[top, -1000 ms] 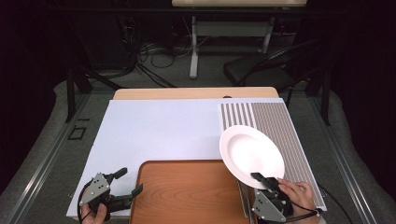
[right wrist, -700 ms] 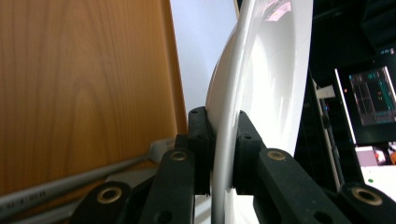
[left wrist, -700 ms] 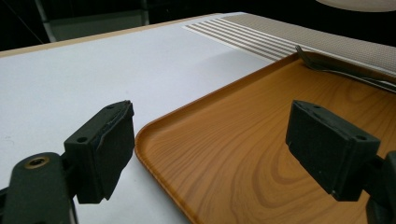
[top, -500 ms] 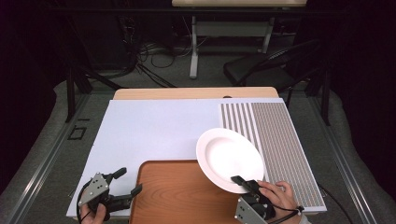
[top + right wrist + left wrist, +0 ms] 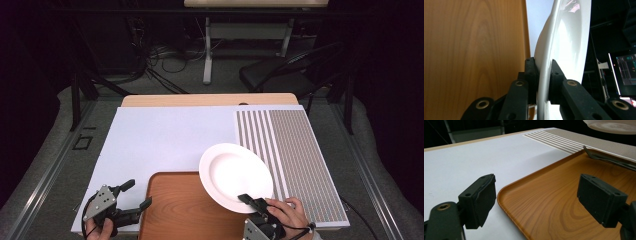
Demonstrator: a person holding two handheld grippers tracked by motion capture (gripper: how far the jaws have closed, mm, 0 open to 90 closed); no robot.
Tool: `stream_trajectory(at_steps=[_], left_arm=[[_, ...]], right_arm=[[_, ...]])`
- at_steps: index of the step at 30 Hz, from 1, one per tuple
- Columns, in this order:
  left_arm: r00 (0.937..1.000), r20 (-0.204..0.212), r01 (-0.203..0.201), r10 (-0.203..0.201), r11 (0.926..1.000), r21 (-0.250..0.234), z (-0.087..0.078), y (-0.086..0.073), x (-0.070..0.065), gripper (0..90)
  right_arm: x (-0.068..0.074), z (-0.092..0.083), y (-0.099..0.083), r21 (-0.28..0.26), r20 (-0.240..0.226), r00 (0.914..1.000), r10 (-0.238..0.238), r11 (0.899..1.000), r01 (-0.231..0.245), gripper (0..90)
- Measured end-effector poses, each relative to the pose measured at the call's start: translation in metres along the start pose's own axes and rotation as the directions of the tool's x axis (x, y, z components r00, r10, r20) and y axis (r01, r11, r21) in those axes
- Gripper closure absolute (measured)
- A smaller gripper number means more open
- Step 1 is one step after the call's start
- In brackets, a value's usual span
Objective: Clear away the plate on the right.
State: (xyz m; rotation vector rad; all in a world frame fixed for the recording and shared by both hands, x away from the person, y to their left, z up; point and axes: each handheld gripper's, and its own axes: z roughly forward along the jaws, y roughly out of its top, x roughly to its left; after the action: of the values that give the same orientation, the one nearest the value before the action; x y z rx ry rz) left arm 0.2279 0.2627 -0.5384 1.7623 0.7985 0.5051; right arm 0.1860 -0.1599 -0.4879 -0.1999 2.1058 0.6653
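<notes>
A white plate [image 5: 236,177] hangs tilted over the right end of the wooden tray [image 5: 185,215], held by its near rim. My right gripper [image 5: 251,201] is shut on that rim; in the right gripper view the pads of the right gripper [image 5: 544,72] pinch the plate [image 5: 566,37] edge-on above the tray [image 5: 474,50]. My left gripper [image 5: 136,194] rests at the tray's left corner, jaws wide apart. In the left gripper view the left gripper [image 5: 539,200] is open with nothing gripped, straddling the tray's corner [image 5: 554,202], and the plate [image 5: 611,125] shows top right.
The tray lies on a white mat [image 5: 160,135]; a striped mat [image 5: 292,150] covers the table's right side. A thin dark metal-looking piece [image 5: 609,160] lies at the tray's far edge under the plate; I cannot tell what it is. A chair and cables stand beyond the table.
My right gripper has carried the plate leftward, off the striped mat and partly over the tray. The left gripper has stayed where it was.
</notes>
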Motion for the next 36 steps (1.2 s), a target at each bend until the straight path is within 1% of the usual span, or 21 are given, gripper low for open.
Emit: stream_trajectory(at_steps=[2,4,7,9,12,14,15,21,22,25,26,28,30,32,33,34,35,36], left_arm=[[1.0000,-0.001,0.003,-0.003,1.0000,-0.002,0.000,0.000,0.000,16.0],[1.0000,-0.001,0.003,-0.003,1.0000,-0.002,0.000,0.000,0.000,16.0],[1.0000,-0.001,0.003,-0.003,1.0000,-0.005,-0.001,0.000,0.000,16.0],[1.0000,-0.003,0.002,-0.002,1.0000,-0.006,-0.001,0.000,0.000,16.0],[1.0000,-0.006,0.002,-0.002,1.0000,-0.009,-0.002,0.000,0.000,16.0],[1.0000,-0.006,0.001,-0.001,1.0000,-0.009,-0.002,0.000,0.000,16.0],[1.0000,-0.007,0.000,0.000,1.0000,-0.009,-0.002,0.000,0.000,16.0],[1.0000,-0.006,-0.004,0.004,1.0000,-0.009,-0.003,0.000,0.001,16.0],[1.0000,-0.005,-0.003,0.003,0.9999,-0.010,-0.003,0.000,0.001,16.0],[1.0000,-0.005,-0.002,0.002,0.9999,-0.011,-0.003,0.000,0.001,16.0],[1.0000,-0.007,-0.003,0.003,0.9999,-0.010,-0.003,0.000,0.001,16.0],[1.0000,-0.005,-0.004,0.003,0.9999,-0.009,-0.003,0.000,0.001,16.0],[1.0000,-0.005,-0.004,0.004,0.9999,-0.009,-0.003,0.000,0.001,16.0],[1.0000,-0.005,-0.002,0.002,1.0000,-0.009,-0.002,0.000,0.001,16.0],[1.0000,-0.005,0.000,0.000,1.0000,-0.009,-0.002,0.000,0.001,16.0],[1.0000,-0.005,0.001,-0.001,1.0000,-0.009,-0.002,0.000,0.001,16.0],[1.0000,-0.005,0.000,0.000,1.0000,-0.009,-0.002,0.000,0.001,16.0],[1.0000,-0.005,-0.001,0.001,1.0000,-0.007,-0.002,0.000,0.001,16.0]], right_arm=[[0.004,0.001,0.003,0.006,-0.008,1.0000,0.003,1.000,-0.003,80.9],[0.007,0.004,0.006,-0.005,-0.017,0.9996,-0.021,1.000,0.021,80.9],[0.012,0.008,0.010,-0.009,-0.033,0.9989,-0.031,0.999,0.031,80.9],[0.016,0.011,0.013,-0.027,-0.047,0.9985,-0.030,0.999,0.029,80.9],[0.022,0.016,0.018,-0.036,-0.064,0.9971,-0.042,0.999,0.040,80.9],[0.025,0.018,0.021,-0.044,-0.083,0.9950,-0.056,0.998,0.052,80.9],[0.027,0.019,0.023,-0.037,-0.092,0.9935,-0.068,0.997,0.064,80.9],[0.042,0.027,0.030,-0.063,-0.147,0.9840,-0.100,0.994,0.092,80.8],[0.044,0.027,0.031,-0.055,-0.155,0.9819,-0.109,0.993,0.101,80.8],[0.049,0.029,0.032,-0.055,-0.174,0.9766,-0.125,0.992,0.118,80.8],[0.051,0.029,0.032,-0.053,-0.182,0.9757,-0.122,0.992,0.114,80.8],[0.053,0.031,0.032,-0.062,-0.192,0.9725,-0.132,0.991,0.122,80.8],[0.055,0.031,0.032,-0.055,-0.200,0.9721,-0.123,0.992,0.114,80.8],[0.055,0.032,0.031,-0.050,-0.208,0.9689,-0.134,0.991,0.126,80.7],[0.056,0.032,0.031,-0.053,-0.214,0.9682,-0.131,0.991,0.122,80.7],[0.056,0.032,0.031,-0.045,-0.220,0.9666,-0.132,0.991,0.125,80.7],[0.056,0.033,0.031,-0.048,-0.226,0.9637,-0.143,0.990,0.135,80.7],[0.057,0.033,0.030,-0.048,-0.234,0.9620,-0.140,0.990,0.132,80.6]])
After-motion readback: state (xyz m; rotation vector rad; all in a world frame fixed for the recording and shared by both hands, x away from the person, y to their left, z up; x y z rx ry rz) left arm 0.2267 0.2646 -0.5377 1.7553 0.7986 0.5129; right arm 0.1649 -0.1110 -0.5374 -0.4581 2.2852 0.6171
